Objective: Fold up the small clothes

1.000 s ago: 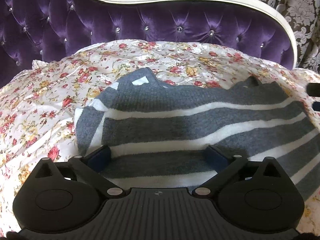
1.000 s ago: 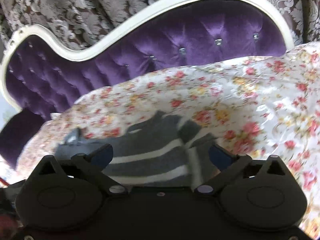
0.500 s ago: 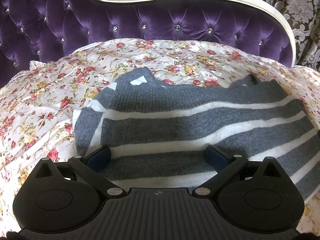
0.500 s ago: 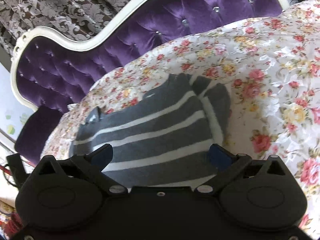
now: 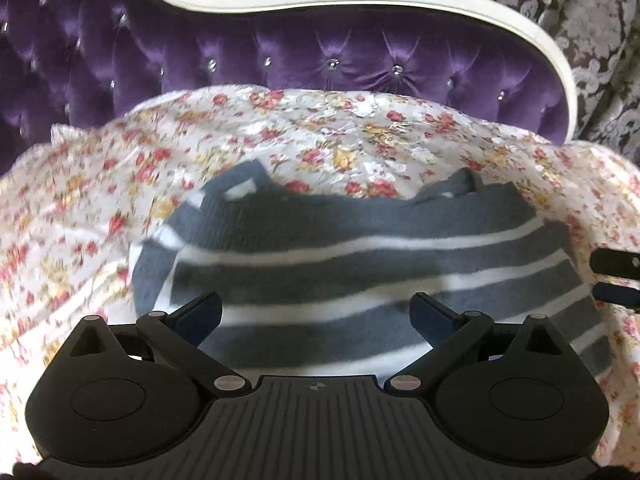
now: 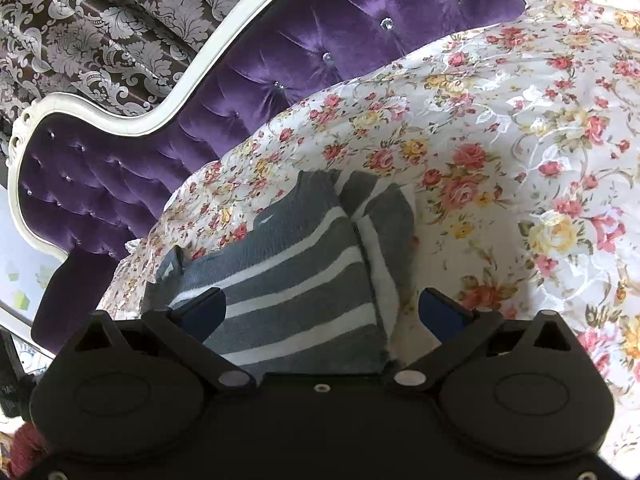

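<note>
Lying flat on the floral bedspread [image 5: 360,136] beneath both tools, the striped knit sweater [image 5: 360,240] looks soft, light and limp, likely to sag if lifted. Left tool [image 5: 316,312] and right tool [image 6: 322,312] are both spread, holding nothing. Best hold, in my judgement: pinch 2 corners of the near hem.

Left hand-held gripper [image 5: 316,316] fingers spread wide, right hand-held gripper [image 6: 322,314] likewise

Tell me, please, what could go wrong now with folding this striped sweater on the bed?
The floral bedspread lies wrinkled under the striped sweater, so the open left gripper might pinch both. The sleeve is already folded in; a pull by the open right gripper may undo it.
</note>
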Action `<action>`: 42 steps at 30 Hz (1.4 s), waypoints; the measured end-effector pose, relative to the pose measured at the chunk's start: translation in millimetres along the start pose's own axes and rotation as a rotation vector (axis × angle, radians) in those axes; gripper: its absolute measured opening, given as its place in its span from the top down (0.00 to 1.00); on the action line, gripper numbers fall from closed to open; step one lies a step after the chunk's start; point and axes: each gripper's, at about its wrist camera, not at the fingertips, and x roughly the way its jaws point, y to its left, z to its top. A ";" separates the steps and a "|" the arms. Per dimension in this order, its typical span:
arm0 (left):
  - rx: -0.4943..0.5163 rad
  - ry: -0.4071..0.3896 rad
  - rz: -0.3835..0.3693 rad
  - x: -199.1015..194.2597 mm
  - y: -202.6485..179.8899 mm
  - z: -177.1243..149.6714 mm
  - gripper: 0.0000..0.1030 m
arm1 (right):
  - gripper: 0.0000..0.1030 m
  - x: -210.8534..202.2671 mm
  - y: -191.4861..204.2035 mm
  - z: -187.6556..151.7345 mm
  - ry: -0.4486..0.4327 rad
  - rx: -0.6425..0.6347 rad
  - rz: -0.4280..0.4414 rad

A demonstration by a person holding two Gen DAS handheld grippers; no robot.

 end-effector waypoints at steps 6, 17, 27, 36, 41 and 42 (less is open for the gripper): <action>-0.044 0.054 0.044 26.5 -11.6 17.3 0.02 | 0.00 -3.2 -4.2 2.7 -0.004 0.019 0.010; -0.033 0.101 0.075 58.1 -15.7 9.9 0.00 | 0.00 -4.2 -4.3 5.7 0.006 0.035 0.032; 0.011 0.110 0.029 22.4 -24.2 -7.2 0.03 | 0.00 -2.3 -12.4 6.1 0.047 0.079 0.079; 0.016 0.143 0.013 25.6 -25.5 -30.5 0.00 | 0.00 2.4 -23.1 4.7 0.085 0.111 0.080; 0.021 0.141 0.011 25.5 -24.6 -32.2 0.00 | 0.00 8.7 -24.1 2.9 0.110 0.131 0.114; 0.023 0.138 0.011 25.6 -24.5 -32.7 0.00 | 0.00 10.6 -23.6 2.3 0.117 0.135 0.126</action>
